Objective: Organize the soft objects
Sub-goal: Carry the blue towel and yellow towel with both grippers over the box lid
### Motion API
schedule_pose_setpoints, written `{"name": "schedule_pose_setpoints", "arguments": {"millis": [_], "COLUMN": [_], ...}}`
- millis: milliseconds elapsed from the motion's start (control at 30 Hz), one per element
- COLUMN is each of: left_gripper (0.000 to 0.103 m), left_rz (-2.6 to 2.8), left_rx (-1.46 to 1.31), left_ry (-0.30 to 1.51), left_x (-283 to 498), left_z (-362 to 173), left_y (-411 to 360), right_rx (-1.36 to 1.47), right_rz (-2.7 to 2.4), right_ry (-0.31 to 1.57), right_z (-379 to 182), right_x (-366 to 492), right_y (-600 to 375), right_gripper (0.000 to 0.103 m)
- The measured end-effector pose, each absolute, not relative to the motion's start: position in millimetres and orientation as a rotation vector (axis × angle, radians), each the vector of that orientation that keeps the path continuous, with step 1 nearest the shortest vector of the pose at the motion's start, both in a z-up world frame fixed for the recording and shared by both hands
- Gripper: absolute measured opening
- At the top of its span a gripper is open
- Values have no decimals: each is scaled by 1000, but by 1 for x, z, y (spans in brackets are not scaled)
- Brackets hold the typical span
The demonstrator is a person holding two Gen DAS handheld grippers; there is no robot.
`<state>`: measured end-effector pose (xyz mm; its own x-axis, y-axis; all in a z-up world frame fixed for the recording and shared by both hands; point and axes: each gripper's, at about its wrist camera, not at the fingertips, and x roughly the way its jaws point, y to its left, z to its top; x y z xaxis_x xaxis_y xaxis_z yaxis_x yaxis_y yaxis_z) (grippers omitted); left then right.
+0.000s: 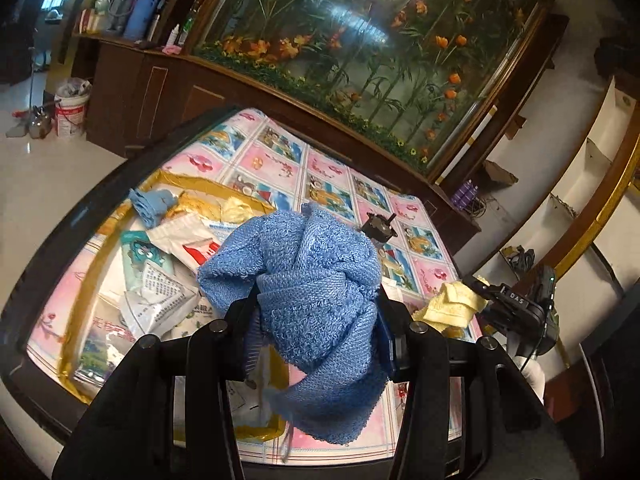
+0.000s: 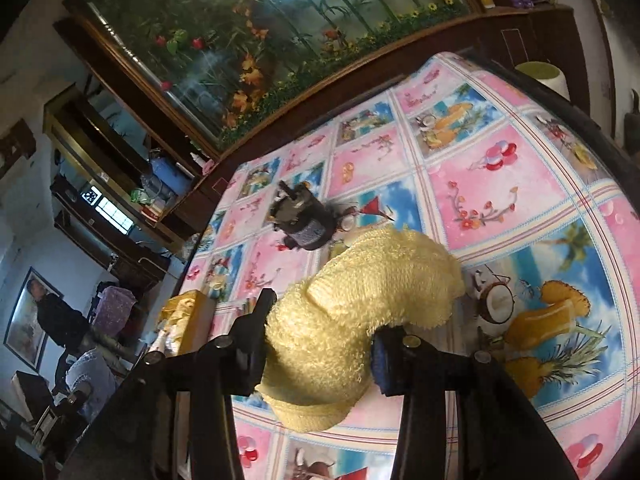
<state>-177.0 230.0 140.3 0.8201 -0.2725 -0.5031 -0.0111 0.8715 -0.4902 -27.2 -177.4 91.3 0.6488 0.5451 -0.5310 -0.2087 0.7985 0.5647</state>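
Observation:
My left gripper (image 1: 316, 312) is shut on a bunched blue towel (image 1: 312, 280) and holds it above the table, over the near edge of a gold-rimmed box (image 1: 84, 288). My right gripper (image 2: 320, 328) is shut on a yellow towel (image 2: 352, 304) and holds it just above the patterned tablecloth (image 2: 500, 184). The right gripper with the yellow towel (image 1: 452, 300) also shows at the right of the left wrist view. A second small blue cloth (image 1: 150, 202) lies in the far corner of the box.
The box holds several plastic packets and bags (image 1: 160, 280). A small dark motor-like part (image 2: 298, 216) stands on the tablecloth beyond the yellow towel; it also shows in the left wrist view (image 1: 378, 228). A wooden cabinet with a flower aquarium (image 1: 360, 48) runs behind the table.

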Motion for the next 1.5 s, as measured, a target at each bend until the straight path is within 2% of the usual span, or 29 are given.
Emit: {"name": "schedule_pose_setpoints", "arguments": {"millis": [267,533,1133,1500], "left_gripper": [46,46,46,46], "left_rz": [-34,41,233,314], "left_rx": [-411,-345,-256,-219], "left_ry": [509,548,652,679], "left_x": [-208,-195,-160,-145], "left_z": [176,161,93,65], "left_y": [253,260,280,290], "right_rx": [351,185,-110,-175], "right_rz": [652,818,982,913], "right_ry": [632,615,872,980], "right_z": [160,185,108,68], "right_x": [-64,-75,-78,-56], "right_y": [-114,-30,110,152], "right_gripper": [42,42,42,42]}}
